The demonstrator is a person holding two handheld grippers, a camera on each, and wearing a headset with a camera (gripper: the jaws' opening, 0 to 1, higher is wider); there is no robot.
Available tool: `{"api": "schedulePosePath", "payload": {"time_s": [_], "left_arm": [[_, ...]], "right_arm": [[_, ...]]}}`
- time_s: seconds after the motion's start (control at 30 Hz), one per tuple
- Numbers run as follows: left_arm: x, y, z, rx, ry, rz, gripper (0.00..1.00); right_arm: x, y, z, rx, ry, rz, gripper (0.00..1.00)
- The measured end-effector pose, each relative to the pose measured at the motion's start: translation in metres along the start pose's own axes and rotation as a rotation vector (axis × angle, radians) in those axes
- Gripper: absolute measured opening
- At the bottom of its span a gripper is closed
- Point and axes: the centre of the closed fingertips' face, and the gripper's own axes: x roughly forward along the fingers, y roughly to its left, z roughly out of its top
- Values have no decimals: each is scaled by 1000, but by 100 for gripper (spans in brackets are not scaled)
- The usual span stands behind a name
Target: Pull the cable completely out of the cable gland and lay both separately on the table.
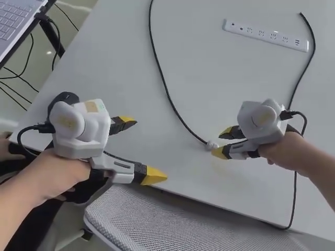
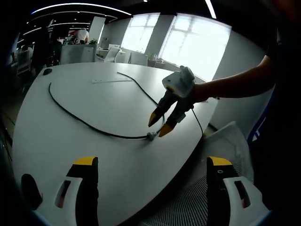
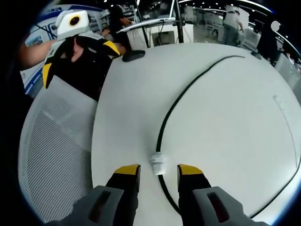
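Head view: the white cable gland (image 1: 210, 146) sits on the black cable (image 1: 166, 88) by the bench's (image 1: 235, 78) near edge, just ahead of the right gripper (image 1: 219, 143), whose jaws are parted. The left gripper (image 1: 141, 150), jaws spread wide, hangs beyond that edge.

Left gripper (image 2: 153, 161) at 6 o'clock, jaws wide apart, over the white table (image 2: 108, 108) edge. Cable gland (image 2: 151, 136) near centre. Right gripper (image 2: 157, 128) comes in from 2 o'clock, jaws parted, tips just beside the gland, possibly touching. Cable (image 2: 84, 122) runs off toward 10 o'clock.
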Motion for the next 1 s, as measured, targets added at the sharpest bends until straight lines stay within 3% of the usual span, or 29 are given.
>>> {"api": "schedulePosePath", "payload": {"time_s": [0.33,0.8,1.0], "left_arm": [[2,-2,0,2,5,-11,96],[1,-2,-5,-8,9,-13,94],[1,-3,-5,-13,6,-15,94]], "right_arm": [[7,-1,-9,-41,50,24,20],[10,2,-8,-56,59,41,9],[12,3,-8,-48,63,50,9]]}}
